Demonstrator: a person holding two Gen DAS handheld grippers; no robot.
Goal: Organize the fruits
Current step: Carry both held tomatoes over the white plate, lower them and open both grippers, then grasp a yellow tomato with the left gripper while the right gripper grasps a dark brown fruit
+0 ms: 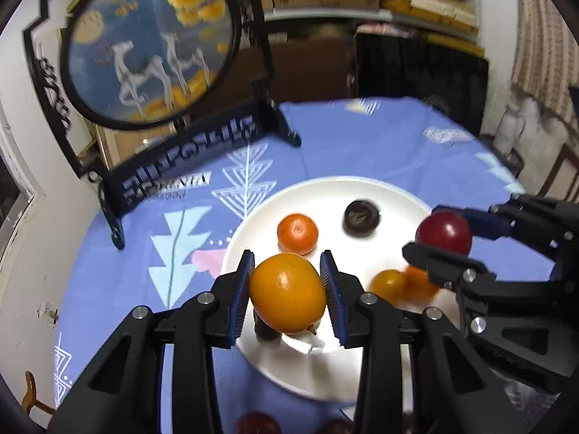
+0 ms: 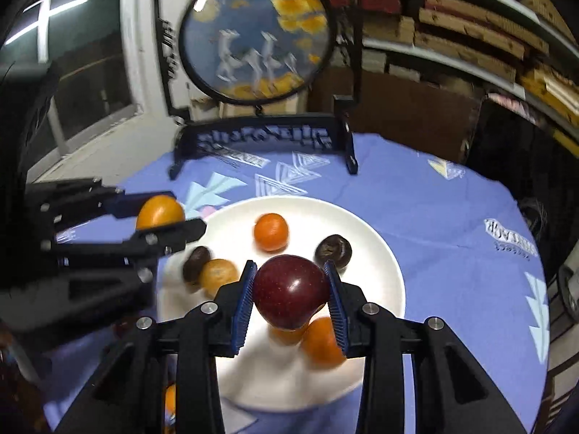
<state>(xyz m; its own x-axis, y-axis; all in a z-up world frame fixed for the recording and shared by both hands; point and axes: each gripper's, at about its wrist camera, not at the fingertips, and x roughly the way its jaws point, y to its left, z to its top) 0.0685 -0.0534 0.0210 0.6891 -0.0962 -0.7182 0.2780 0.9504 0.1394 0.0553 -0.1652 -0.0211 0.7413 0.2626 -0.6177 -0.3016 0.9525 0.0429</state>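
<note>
My left gripper [image 1: 287, 291] is shut on a yellow-orange citrus fruit [image 1: 287, 293] and holds it above the near left part of a white plate [image 1: 325, 195]. My right gripper [image 2: 291, 294] is shut on a dark red apple [image 2: 289, 291] above the same plate [image 2: 376, 253]. On the plate lie a small orange [image 1: 297, 234], a dark brown round fruit [image 1: 362, 217] and more small oranges [image 1: 389, 285]. The right gripper with the apple [image 1: 444, 232] shows at the right of the left wrist view. The left gripper with its citrus [image 2: 160, 212] shows at the left of the right wrist view.
A round painted screen [image 1: 150, 47] on a black stand [image 1: 188, 159] rises at the back of the blue patterned tablecloth [image 1: 380, 144]. Dark fruits [image 1: 257, 424] lie on the cloth near the front. Shelves of boxes [image 2: 470, 47] stand behind. A white jug [image 1: 510, 130] is at far right.
</note>
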